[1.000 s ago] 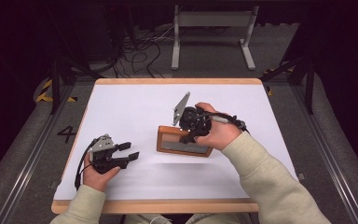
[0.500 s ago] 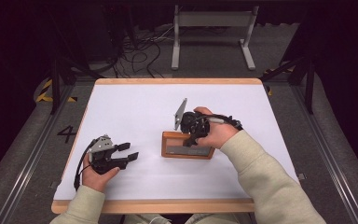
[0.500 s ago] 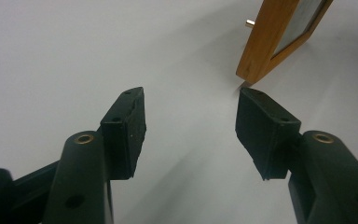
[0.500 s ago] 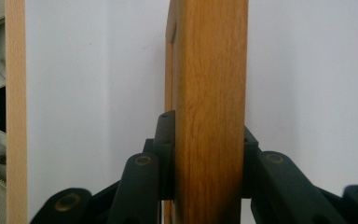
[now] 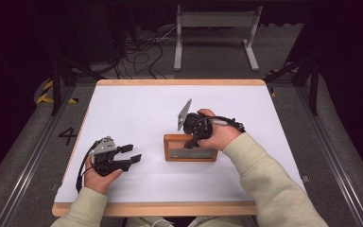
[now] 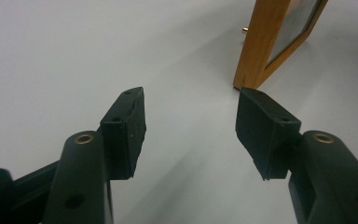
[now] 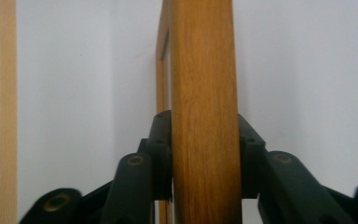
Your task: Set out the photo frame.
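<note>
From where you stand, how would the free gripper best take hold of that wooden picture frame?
By the left side rail of the wooden picture frame, coming in from the left across the table. The frame stands on its lower edge, so that thin flat rail offers two parallel faces. The right gripper already clamps another rail; the left gripper is open, and that near corner lies just ahead of it.

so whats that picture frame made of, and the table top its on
The picture frame looks like wood with a warm, smooth, satin finish: fine grain lines run along its edge. Its pane is grey and slightly glossy, glass or plastic. The table top is matt white, likely laminate, with a pale wood edge.
</note>
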Demonstrator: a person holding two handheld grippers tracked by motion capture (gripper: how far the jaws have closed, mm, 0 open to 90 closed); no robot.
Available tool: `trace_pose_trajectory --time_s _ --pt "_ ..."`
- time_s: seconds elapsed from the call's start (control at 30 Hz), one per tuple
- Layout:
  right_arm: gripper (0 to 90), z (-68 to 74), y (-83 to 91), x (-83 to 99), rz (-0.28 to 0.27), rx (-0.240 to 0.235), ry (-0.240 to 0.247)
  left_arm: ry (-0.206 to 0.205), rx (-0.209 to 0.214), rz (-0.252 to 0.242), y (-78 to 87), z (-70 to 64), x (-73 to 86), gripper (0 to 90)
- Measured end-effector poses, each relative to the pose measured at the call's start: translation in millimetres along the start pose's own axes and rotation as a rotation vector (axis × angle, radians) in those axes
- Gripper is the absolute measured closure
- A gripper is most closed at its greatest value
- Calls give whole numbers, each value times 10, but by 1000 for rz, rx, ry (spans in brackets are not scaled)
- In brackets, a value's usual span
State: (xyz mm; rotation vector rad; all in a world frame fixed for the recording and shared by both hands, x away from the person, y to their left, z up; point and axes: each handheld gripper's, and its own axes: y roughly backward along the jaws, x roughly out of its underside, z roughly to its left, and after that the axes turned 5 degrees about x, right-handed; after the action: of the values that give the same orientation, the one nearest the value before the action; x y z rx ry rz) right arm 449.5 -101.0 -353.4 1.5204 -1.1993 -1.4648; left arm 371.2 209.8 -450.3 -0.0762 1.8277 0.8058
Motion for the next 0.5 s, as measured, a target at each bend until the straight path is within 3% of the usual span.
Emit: trace_pose_trajectory --time_s 0.3,0.5 --pt "408 -76 -55 74 -18 75 -66 0 3 2 -4 0 1 432" --pt "309 -117 -73 129 -45 107 -125 -4 3 3 -4 6 1 431"
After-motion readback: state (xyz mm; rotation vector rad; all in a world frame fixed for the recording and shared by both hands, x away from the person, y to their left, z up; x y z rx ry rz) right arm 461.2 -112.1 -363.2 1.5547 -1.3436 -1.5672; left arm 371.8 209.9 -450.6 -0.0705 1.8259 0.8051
